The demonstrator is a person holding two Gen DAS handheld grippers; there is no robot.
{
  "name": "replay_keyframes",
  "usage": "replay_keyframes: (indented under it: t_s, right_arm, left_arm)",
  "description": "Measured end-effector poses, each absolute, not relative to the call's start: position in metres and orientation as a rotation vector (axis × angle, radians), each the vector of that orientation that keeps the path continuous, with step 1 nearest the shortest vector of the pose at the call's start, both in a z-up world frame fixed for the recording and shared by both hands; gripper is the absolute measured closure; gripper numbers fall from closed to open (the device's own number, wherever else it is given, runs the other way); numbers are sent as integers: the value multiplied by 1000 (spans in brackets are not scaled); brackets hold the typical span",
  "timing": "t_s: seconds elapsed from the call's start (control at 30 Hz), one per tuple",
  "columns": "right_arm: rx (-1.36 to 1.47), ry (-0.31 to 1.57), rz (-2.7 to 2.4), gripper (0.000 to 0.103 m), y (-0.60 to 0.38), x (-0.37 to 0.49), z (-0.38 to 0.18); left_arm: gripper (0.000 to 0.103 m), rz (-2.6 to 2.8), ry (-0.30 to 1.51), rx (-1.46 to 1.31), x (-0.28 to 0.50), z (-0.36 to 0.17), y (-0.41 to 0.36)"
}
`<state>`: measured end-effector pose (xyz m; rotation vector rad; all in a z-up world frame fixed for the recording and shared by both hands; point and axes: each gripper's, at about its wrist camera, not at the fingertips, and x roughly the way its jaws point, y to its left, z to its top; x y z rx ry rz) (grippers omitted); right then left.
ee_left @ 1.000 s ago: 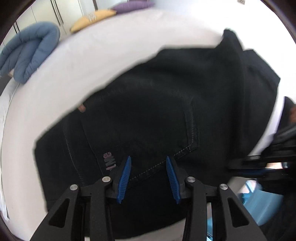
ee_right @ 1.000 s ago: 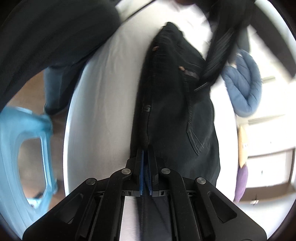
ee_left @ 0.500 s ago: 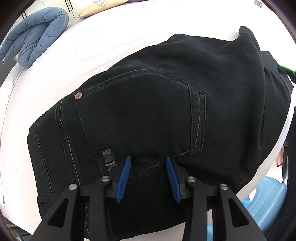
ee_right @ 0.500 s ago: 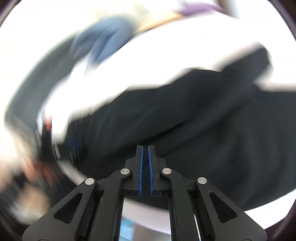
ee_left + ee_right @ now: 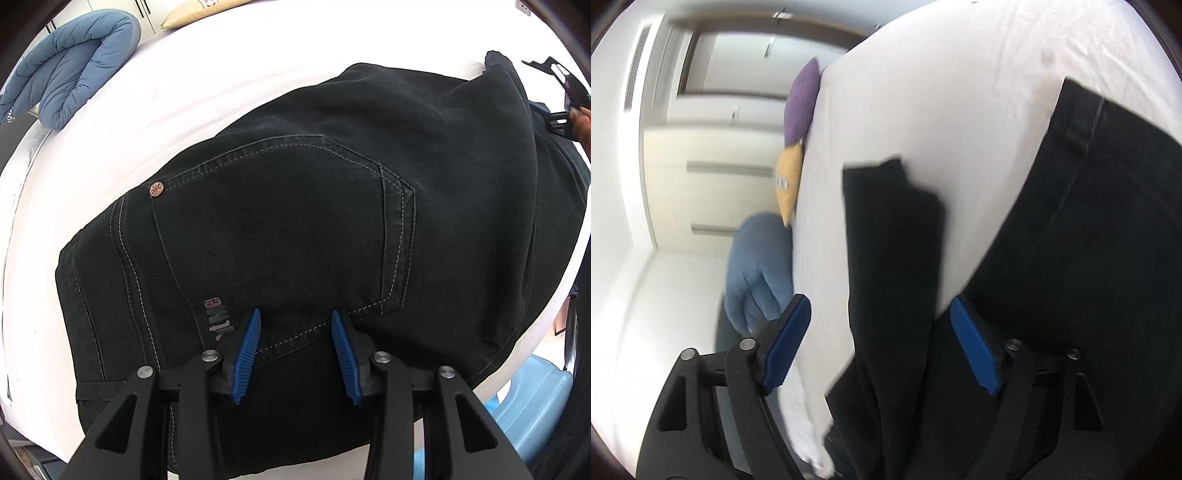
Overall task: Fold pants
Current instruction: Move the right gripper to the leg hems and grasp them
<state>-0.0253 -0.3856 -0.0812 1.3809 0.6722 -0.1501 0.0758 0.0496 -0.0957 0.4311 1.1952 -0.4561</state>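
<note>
Black jeans (image 5: 295,206) lie folded on a white bed (image 5: 207,85), back pocket and waistband facing up. My left gripper (image 5: 295,325) is open and hovers just above the pocket's lower seam, holding nothing. In the right wrist view the jeans (image 5: 1071,240) spread across the bed (image 5: 923,92), with a folded leg end (image 5: 886,229) between the fingers. My right gripper (image 5: 879,314) is wide open and empty over that leg. The right gripper also shows at the far right edge of the left wrist view (image 5: 561,99).
A folded blue quilt (image 5: 70,70) lies at the bed's far left corner, with a tan pillow (image 5: 199,11) beyond it. A purple pillow (image 5: 801,103) and wardrobe doors (image 5: 713,184) are behind. A light blue plastic stool (image 5: 524,406) stands beside the bed edge.
My right gripper was shut on the jeans' edge, swung across the bed, and has now opened, letting the fabric go. My left gripper stayed open over the pocket.
</note>
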Motion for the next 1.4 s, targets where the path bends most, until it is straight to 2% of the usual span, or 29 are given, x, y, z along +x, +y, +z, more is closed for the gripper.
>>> replay_keyframes:
  t_s: [0.03,0.13,0.23,0.3,0.33,0.37,0.47,0.6,0.67,0.8,0.87,0.93,1.0,1.07,1.1,1.2,1.4]
  right_arm:
    - [1394,678,-168,40,-394,-21,-84]
    - [1419,696,-149,41,-398,-6,-89]
    - [1418,725,-128,51,-396,8,-94]
    - [1445,712,-106,64,-404,14,-98]
    - [1453,719,-111,80,-415,13,-99]
    - [1450,722,-120,91,-413,16,-97]
    - [1345,711,-154,98,-407,14,-72]
    - [1231,703,-200,98,-412,8,-8]
    - [1191,770,-274,98,-420,10,33]
    - [1239,912,-333,93,-442,-2,71]
    - [1193,924,-354,82,-444,-4,93]
    - [1125,839,-421,79,-453,-16,114]
    - [1129,777,-496,72,-460,-38,130]
    - [1224,633,-476,52,-469,-64,130]
    - [1227,613,-474,50,-467,-76,129]
    - [1207,672,-432,49,-455,-91,109]
    - [1342,732,-262,49,-423,-85,31]
  left_arm:
    - [61,-457,1193,428,75,-95,51]
    - [61,-459,1185,417,75,-95,53]
    - [61,-463,1177,413,74,-96,57]
    - [61,-464,1176,415,73,-96,59]
    - [61,-463,1175,418,72,-97,59]
    - [61,-463,1174,419,72,-97,59]
    - [61,-469,1170,419,71,-97,60]
    - [61,-476,1166,418,69,-97,61]
    - [61,-479,1162,419,69,-97,61]
    - [61,-487,1152,419,67,-98,62]
    - [61,-487,1153,426,66,-98,62]
    - [60,-485,1154,430,66,-97,62]
    - [61,-482,1152,428,65,-97,62]
    - [61,-480,1149,426,64,-95,59]
    - [61,-480,1147,425,63,-95,59]
    - [60,-481,1145,424,64,-94,60]
    - [60,-475,1150,437,64,-95,59]
